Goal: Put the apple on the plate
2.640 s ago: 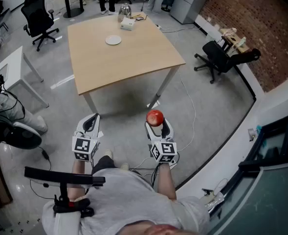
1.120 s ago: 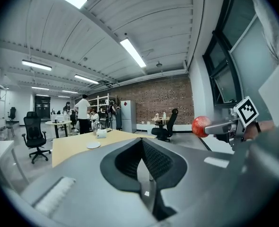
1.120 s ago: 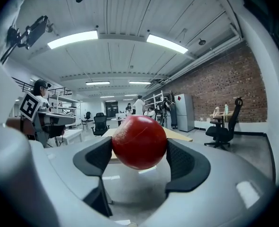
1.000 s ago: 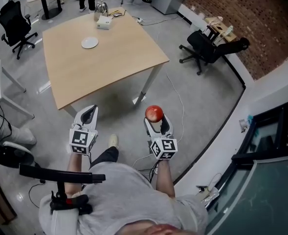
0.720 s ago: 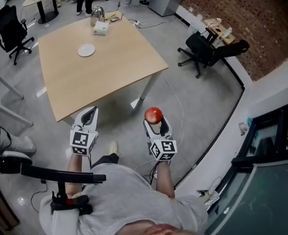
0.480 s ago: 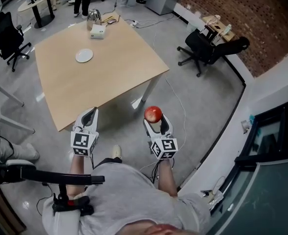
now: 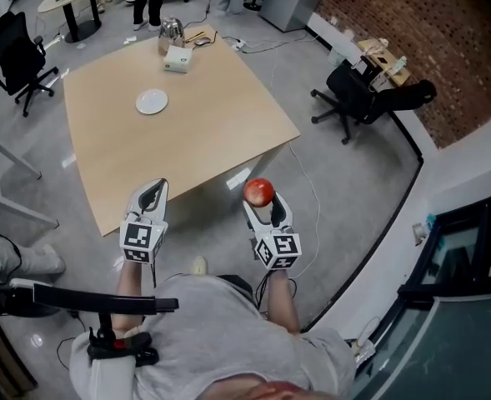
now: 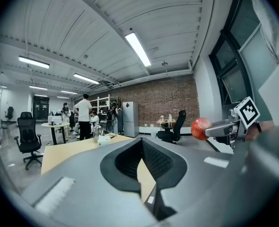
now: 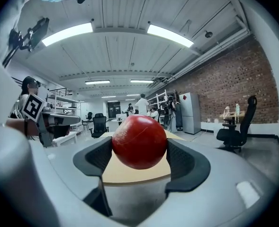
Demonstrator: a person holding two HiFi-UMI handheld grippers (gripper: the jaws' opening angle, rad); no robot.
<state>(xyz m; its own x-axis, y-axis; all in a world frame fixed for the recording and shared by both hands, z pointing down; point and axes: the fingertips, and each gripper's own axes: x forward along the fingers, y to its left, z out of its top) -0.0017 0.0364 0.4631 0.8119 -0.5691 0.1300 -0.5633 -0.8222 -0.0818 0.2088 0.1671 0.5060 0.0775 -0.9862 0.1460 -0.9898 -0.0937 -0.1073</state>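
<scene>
Red apple (image 7: 260, 192) sits squeezed tight between the two jaws of the right gripper (image 7: 263, 203), held up over the grey floor (image 7: 345, 198) just past the near edge of the wooden table (image 7: 220, 123). The white plate (image 7: 152, 102) lies far up the table, well apart from the apple. The left gripper (image 7: 152, 192) has its jaws pressed together with nothing in them.

No legible text, label, brand, number or sign to report, only black-and-white square marker patterns without letters or digits on the marker cube (image 7: 143, 240) of the left gripper (image 7: 152, 190) and likewise of the right gripper (image 7: 262, 204)
</scene>
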